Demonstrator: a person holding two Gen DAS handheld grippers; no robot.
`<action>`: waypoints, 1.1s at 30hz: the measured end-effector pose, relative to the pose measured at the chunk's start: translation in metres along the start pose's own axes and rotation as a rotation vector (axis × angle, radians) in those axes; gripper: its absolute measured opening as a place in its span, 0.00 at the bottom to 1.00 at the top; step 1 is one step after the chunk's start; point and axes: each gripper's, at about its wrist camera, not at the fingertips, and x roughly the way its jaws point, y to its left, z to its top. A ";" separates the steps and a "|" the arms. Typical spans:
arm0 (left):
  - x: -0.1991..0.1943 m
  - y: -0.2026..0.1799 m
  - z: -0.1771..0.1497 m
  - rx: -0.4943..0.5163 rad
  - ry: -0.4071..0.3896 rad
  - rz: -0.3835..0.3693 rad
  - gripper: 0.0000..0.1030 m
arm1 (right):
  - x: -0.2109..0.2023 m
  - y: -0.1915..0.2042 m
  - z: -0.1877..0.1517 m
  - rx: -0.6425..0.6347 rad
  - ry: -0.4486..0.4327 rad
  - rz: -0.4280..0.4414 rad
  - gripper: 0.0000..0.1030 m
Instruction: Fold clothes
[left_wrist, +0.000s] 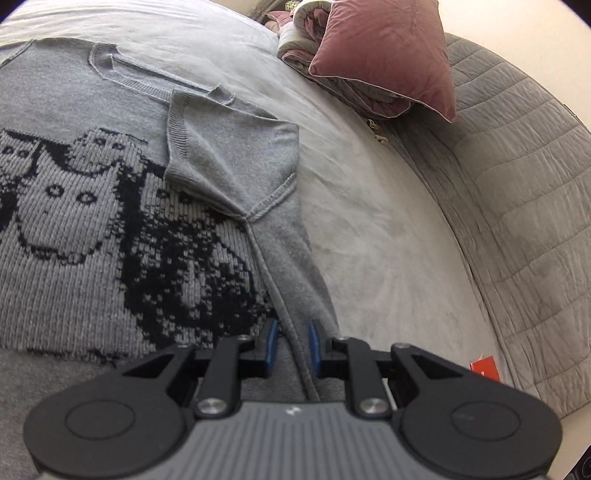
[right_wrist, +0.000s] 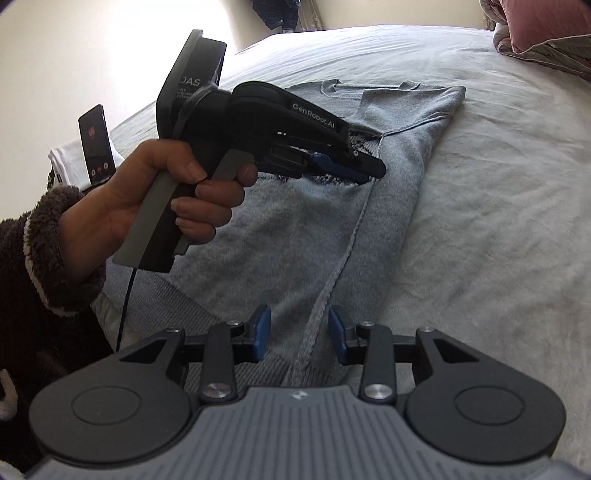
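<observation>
A grey knit sweater (left_wrist: 92, 229) with a dark cat pattern lies inside out on the bed, its right side and short sleeve (left_wrist: 236, 155) folded inward. My left gripper (left_wrist: 292, 345) is open, its blue pads on either side of the side seam (left_wrist: 273, 273). The right wrist view shows the sweater (right_wrist: 295, 229) too, with the left gripper (right_wrist: 365, 168) held by a hand above it. My right gripper (right_wrist: 300, 338) is open over the seam (right_wrist: 332, 280) near the hem.
A pink pillow (left_wrist: 388, 55) and a folded quilt (left_wrist: 306, 48) lie at the head of the bed. A grey quilted headboard (left_wrist: 517, 192) curves along the right. A phone (right_wrist: 96, 144) stands at the bed's far left. The sheet (right_wrist: 498, 221) is white.
</observation>
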 end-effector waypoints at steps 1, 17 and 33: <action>0.001 0.000 -0.002 -0.006 0.001 -0.003 0.17 | 0.000 0.000 -0.003 -0.001 0.006 -0.011 0.37; -0.001 0.011 0.004 -0.150 -0.062 -0.006 0.18 | -0.041 -0.003 -0.001 0.057 -0.118 0.089 0.07; -0.010 0.002 0.006 0.075 -0.159 0.183 0.07 | 0.027 0.033 0.011 -0.027 0.113 0.125 0.12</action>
